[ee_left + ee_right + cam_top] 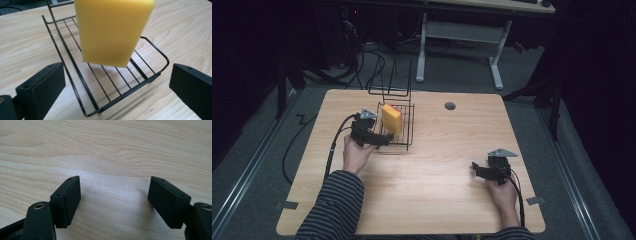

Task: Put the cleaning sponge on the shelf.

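A yellow sponge [391,119] stands tilted on edge inside a black wire rack [409,131] at the table's back left. In the left gripper view the sponge [112,30] rises from the rack's wire floor [160,53], just ahead of the jaws. My left gripper [383,140] is open at the rack's near-left side, its jaws [117,75] wide apart and apart from the sponge. Near the right edge, my right gripper [477,169] rests low over bare wood, open, with nothing between its fingers [115,192].
The wooden table [437,195] has a round grey grommet [450,106] near its back edge. Beyond the table stand a white desk frame [497,60] and cables [372,65] on the floor. Each gripper's cable trails toward the person's arms.
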A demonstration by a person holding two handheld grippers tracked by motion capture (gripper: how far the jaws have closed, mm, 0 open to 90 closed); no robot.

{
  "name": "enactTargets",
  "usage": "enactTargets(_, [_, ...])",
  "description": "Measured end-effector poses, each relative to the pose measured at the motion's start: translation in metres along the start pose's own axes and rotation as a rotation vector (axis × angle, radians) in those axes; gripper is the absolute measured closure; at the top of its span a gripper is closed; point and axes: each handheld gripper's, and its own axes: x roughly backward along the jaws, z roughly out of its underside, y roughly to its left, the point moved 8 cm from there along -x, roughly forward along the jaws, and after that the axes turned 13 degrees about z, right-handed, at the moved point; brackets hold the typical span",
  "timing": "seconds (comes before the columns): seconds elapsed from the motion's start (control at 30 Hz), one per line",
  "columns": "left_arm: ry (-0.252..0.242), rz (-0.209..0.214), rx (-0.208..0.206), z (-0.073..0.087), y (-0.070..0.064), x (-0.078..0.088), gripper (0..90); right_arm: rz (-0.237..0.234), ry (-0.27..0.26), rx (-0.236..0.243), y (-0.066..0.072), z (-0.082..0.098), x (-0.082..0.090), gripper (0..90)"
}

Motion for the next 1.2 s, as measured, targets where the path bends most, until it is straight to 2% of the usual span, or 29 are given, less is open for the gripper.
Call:
enactTargets(0.43, [-0.055, -0.008, -0.020, -0.002, -0.004, 0.028, 4.7, 0.000, -0.001, 0.002, 0.000, 0.000, 0.000, 26.7])
enactTargets(0.63, [-0.087, -0.021, 0.005, 0.002, -0.001, 0.040, 5.7, 0.001, -0.001, 0.002, 0.000, 0.000, 0.000, 26.7])
enactTargets(0.8, [-0.090, -0.028, 0.001, 0.005, 0.000, 0.050, 6.4, 0.000, -0.001, 0.001, 0.000, 0.000, 0.000, 26.7])
enactTargets(0.97, [-0.114, -0.032, 0.008, 0.005, 0.001, 0.057, 7.4, 0.000, -0.001, 0.002, 0.000, 0.000, 0.000, 26.7])
enactTargets(1.2, [-0.141, -0.047, 0.031, 0.010, 0.005, 0.071, 8.2, 0.000, -0.001, 0.002, 0.000, 0.000, 0.000, 26.7])
